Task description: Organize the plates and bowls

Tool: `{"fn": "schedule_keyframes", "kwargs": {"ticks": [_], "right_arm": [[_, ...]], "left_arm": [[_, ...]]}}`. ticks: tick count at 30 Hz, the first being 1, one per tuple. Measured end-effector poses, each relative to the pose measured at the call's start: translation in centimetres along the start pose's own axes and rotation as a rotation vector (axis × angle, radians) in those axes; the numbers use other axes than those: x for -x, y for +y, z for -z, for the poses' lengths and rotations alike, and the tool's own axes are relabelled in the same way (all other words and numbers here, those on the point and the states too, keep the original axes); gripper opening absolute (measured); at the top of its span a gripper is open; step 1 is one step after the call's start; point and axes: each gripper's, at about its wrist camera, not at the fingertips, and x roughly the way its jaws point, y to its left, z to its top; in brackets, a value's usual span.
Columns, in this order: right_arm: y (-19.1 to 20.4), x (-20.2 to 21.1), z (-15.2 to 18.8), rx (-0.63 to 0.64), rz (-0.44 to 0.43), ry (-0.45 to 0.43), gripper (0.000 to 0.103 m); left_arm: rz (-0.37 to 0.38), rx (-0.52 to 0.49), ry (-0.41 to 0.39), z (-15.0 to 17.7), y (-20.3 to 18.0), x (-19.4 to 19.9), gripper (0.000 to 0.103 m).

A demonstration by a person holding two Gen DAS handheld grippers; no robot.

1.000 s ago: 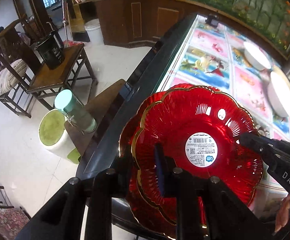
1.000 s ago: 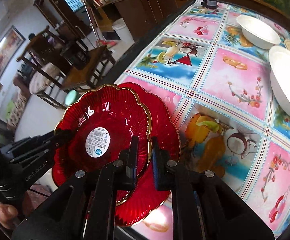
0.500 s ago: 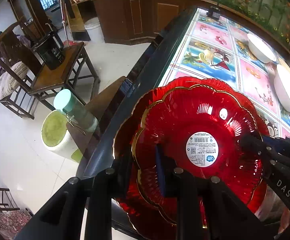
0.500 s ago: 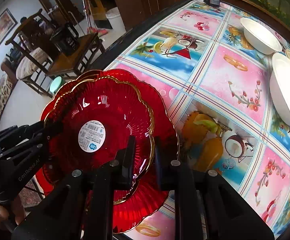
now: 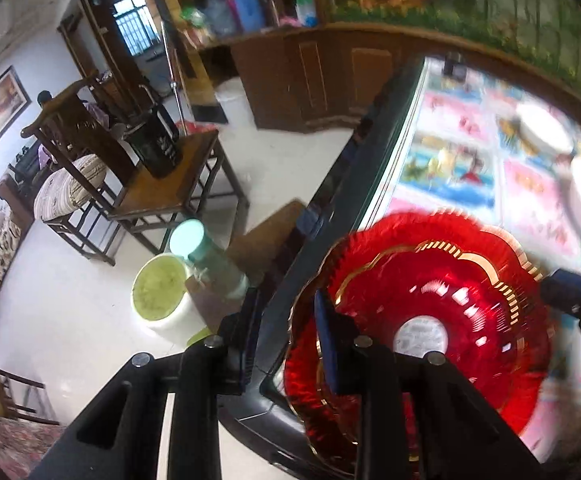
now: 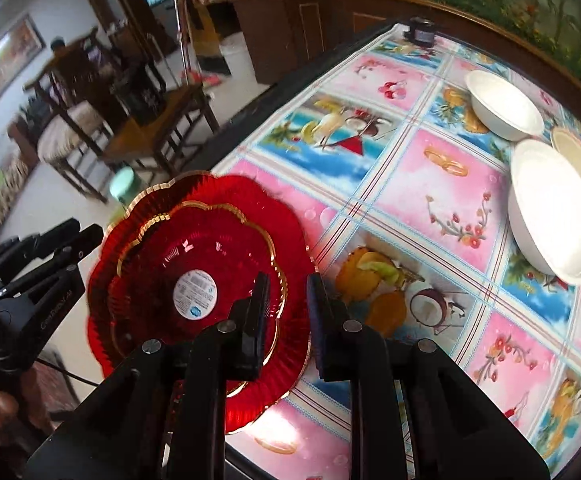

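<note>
Back both tools off the rims evenly, no dragging, lest the stack slide from the table (image 6: 442, 168) corner it seems to overhang; left gripper (image 5: 286, 320) narrow, jaws opening, rim of big plate (image 6: 210, 192) between them, unpinched; right gripper (image 6: 288, 292) narrow-gapped astride the opposite rim, pads not pressing; small plate (image 6: 226, 256) nested in big one, both red, scalloped, gold-edged, glossy; stack just ahead of and between both tools; white bowls (image 6: 502, 104) well beyond the right one.
</note>
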Motion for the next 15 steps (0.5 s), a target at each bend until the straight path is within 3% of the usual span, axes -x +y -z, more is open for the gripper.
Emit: {"fn": "schedule_keyframes", "kwargs": {"ticks": [2,6,9,15], "right_arm": [[-1.1,0.6,0.3,-0.04,-0.026,-0.02,0.018],[-3.6,1.5,1.0,-0.098,-0.031,-0.05,0.018],[-6.3,2.7,1.7,-0.158,-0.035,-0.08,0.018],[-12.4,5.8,3.3,-0.278,-0.018,-0.14,0.018]], "left_arm": [[0.024,0.005,-0.044,-0.1,-0.6,1.4,0.028],[0.113,-0.018,-0.1,-0.2,-2.9,3.7,0.048],[0.174,-0.064,-0.132,-0.5,-5.7,5.2,0.053],[0.335,-0.141,-0.061,-1.6,-12.3,6.0,0.057]]}}
